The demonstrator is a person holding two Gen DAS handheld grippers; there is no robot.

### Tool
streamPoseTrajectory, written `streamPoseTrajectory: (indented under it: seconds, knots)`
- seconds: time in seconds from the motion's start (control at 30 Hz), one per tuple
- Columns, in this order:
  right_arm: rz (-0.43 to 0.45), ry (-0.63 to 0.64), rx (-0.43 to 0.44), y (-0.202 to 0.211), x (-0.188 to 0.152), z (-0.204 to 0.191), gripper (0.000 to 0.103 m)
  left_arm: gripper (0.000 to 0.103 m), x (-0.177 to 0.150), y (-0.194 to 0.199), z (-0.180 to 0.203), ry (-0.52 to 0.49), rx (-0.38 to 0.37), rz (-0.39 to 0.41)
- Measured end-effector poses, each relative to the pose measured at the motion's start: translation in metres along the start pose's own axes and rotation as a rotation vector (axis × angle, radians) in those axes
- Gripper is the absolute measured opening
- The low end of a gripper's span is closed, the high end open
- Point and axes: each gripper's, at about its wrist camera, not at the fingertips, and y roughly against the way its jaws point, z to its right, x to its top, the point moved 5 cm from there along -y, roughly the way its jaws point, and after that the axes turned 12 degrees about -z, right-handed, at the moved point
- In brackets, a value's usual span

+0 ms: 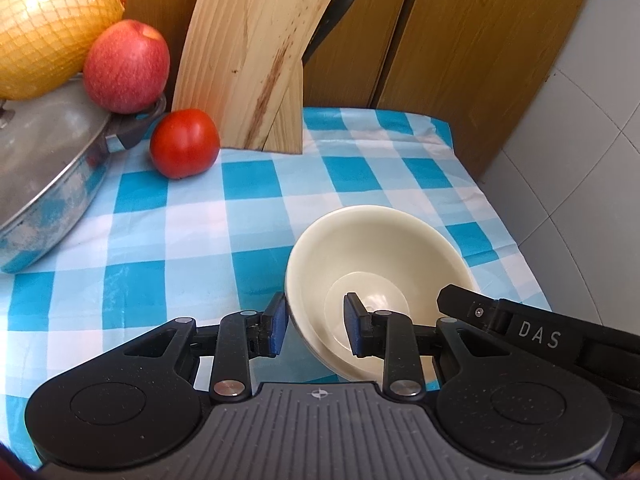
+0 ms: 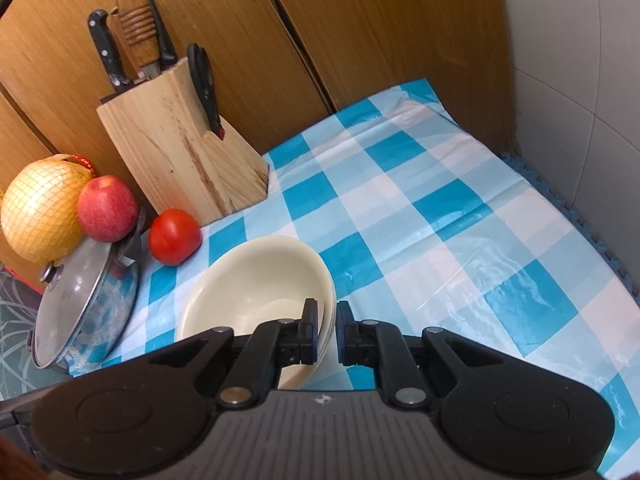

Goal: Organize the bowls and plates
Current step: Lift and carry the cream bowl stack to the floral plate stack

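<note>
A cream bowl (image 1: 372,264) sits on the blue-and-white checked tablecloth (image 1: 168,240), seemingly nested in a second cream bowl. My left gripper (image 1: 316,328) is open, its fingers straddling the bowl's near left rim, one outside and one inside. In the right wrist view the same bowl (image 2: 256,284) lies left of centre. My right gripper (image 2: 327,330) has its fingers close on either side of the bowl's right rim with a narrow gap; whether they pinch it is unclear. The right gripper's body shows at the left view's right edge (image 1: 520,324).
A wooden knife block (image 2: 180,152) with knives and scissors stands against wooden panels at the back. A tomato (image 2: 175,236), an apple (image 2: 107,208) and a netted pomelo (image 2: 40,212) sit by a lidded steel pot (image 2: 84,308) on the left. A tiled wall (image 2: 580,80) is at right.
</note>
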Motion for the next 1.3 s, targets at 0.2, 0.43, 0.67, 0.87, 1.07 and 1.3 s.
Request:
streamPoseTrajectory:
  seconds: [0.2, 0.43, 0.67, 0.87, 1.07, 1.3]
  knots:
    - [0.016, 0.011, 0.008, 0.012, -0.002, -0.004, 0.011, 0.037, -0.002, 0.012, 0.002, 0.003, -0.009, 0.017]
    - [0.047, 0.03, 0.012, 0.031, -0.007, -0.007, 0.011, 0.038, -0.008, 0.031, 0.008, -0.011, -0.015, 0.051]
    - [0.07, 0.052, 0.032, 0.05, -0.017, -0.012, 0.011, 0.039, -0.016, 0.046, 0.009, -0.02, -0.023, 0.068]
    - [0.088, 0.063, 0.046, 0.063, -0.027, -0.015, 0.011, 0.04, -0.029, 0.058, 0.008, -0.035, -0.031, 0.075]
    - [0.105, 0.072, 0.055, 0.076, -0.039, -0.02, 0.011, 0.041, -0.04, 0.072, 0.006, -0.039, -0.04, 0.087]
    - [0.096, 0.071, 0.063, 0.084, -0.06, -0.02, 0.011, 0.043, -0.058, 0.084, 0.006, -0.062, -0.033, 0.091]
